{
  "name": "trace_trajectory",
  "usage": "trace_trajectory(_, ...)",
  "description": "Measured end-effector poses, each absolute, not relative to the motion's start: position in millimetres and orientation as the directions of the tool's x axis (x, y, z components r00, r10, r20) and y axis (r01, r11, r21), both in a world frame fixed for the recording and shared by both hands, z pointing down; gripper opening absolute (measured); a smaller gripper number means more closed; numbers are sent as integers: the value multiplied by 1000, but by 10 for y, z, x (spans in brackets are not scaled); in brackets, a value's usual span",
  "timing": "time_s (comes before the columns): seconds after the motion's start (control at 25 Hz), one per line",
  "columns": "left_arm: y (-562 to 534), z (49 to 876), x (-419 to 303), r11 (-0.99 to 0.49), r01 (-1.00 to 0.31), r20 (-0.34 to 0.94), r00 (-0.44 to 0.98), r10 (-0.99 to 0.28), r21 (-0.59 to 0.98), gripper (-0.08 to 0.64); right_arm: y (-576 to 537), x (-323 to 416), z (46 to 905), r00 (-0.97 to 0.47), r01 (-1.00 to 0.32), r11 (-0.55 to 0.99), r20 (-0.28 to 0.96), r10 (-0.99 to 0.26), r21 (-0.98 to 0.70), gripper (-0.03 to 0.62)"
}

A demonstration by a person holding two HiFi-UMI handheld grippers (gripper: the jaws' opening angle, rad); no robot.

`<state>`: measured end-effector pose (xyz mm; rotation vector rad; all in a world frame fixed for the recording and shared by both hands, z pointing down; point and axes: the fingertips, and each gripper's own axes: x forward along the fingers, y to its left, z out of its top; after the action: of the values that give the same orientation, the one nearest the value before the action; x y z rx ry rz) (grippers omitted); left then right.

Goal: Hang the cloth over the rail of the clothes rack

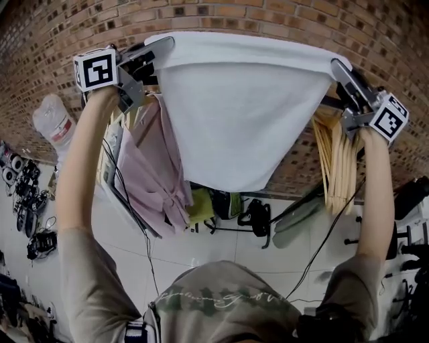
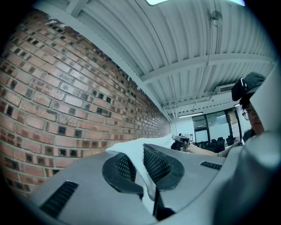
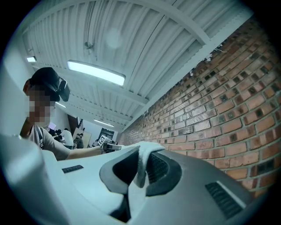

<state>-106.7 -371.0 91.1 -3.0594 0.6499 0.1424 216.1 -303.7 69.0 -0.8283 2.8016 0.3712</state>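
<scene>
A white cloth (image 1: 241, 114) hangs spread out between my two grippers, held high in front of the brick wall. My left gripper (image 1: 161, 45) is shut on its upper left corner, my right gripper (image 1: 337, 67) on its upper right corner. In the left gripper view the cloth's edge (image 2: 131, 149) is pinched between the mesh pads of the left gripper (image 2: 141, 166). In the right gripper view a fold of cloth (image 3: 147, 151) is clamped in the right gripper (image 3: 141, 169). A short piece of the rack's dark rail (image 1: 330, 102) shows beside the cloth; the rest is hidden behind it.
A pink garment (image 1: 157, 167) hangs on the rack at the left, and several bare wooden hangers (image 1: 338, 161) at the right. The brick wall (image 1: 268, 17) stands close behind. Bags (image 1: 214, 204), cables and shoes lie on the tiled floor below.
</scene>
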Motion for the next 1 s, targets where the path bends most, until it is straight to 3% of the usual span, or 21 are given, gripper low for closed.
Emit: trace_trajectory(1.0,-4127,164,-1004,-883,-469,-123,877,-464,-18,17,-3619,2218,-31,-782,-619,756,-258,-568,212,21)
